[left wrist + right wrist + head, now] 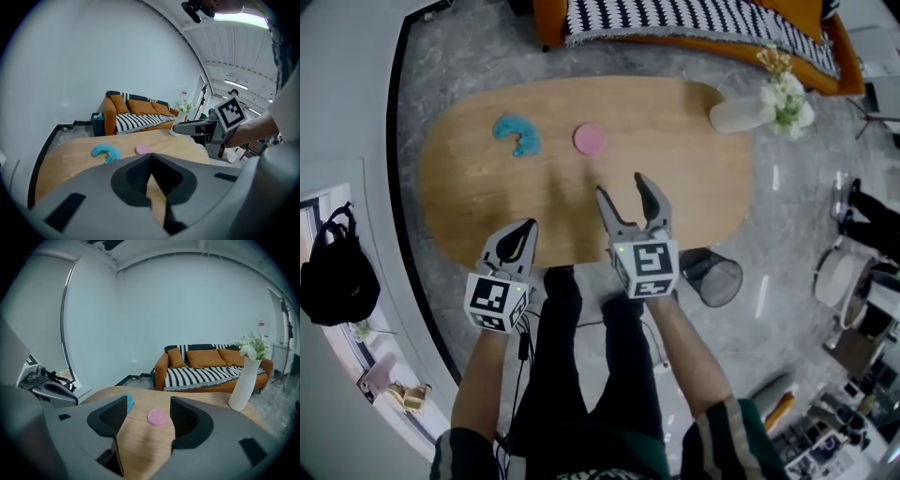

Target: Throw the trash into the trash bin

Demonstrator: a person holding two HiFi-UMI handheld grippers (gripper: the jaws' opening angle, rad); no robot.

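Seen from above: an oval wooden table [698,202] on a grey floor.

On the far left part of the table, a blue scrap of trash [517,136], all crumpled and curled. Just to its right, not touching, a pink round disc [589,139], lying flat. Both well apart from the two grippers.

At the far right end of the table, a white vase [736,115] with pale flowers.

Down on the floor, just beside the near right edge of the table: the trash bin [712,277] — black, made of mesh, tilted in this view. What is inside: too dark to tell.

Over the near edge of the table, on the left: the left gripper [526,227], pointing ahead and a bit down. Jaws pressed together at the tip, with only bare wood showing in the little gap behind.

Beside it, a little farther in over the table: the right gripper [622,186]. Jaws spread wide, gripping nothing. Between them, in the right gripper view, just bare table, and farther off the pink round disc, with the blue scrap of trash peeking out behind the left jaw.

Behind the table, an orange sofa [551,28] with a black-and-white striped blanket [675,16]. By the wall on the left, a black bag [336,277].
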